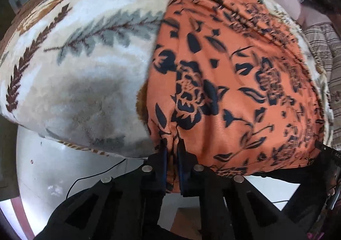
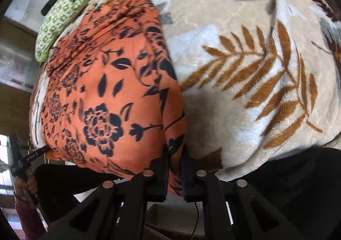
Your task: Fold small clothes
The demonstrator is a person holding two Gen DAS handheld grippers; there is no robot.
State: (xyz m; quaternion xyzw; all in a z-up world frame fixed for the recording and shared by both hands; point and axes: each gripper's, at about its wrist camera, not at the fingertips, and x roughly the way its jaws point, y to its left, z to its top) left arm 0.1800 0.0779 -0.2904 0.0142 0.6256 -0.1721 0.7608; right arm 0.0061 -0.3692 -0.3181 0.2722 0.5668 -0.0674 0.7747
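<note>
orange floral cloth (image 1: 223,82) lies flat on the bed's leafy blanket (image 1: 85,69), unfolded. my left tool (image 1: 172,150) and right tool (image 2: 175,161) each pinch a near corner; folding all remains.

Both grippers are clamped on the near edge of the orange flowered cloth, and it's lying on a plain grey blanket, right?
Not plain grey: the blanket is cream with brown and grey leaves, as the right wrist view shows. The left gripper and right gripper do clamp the orange flowered cloth.
</note>
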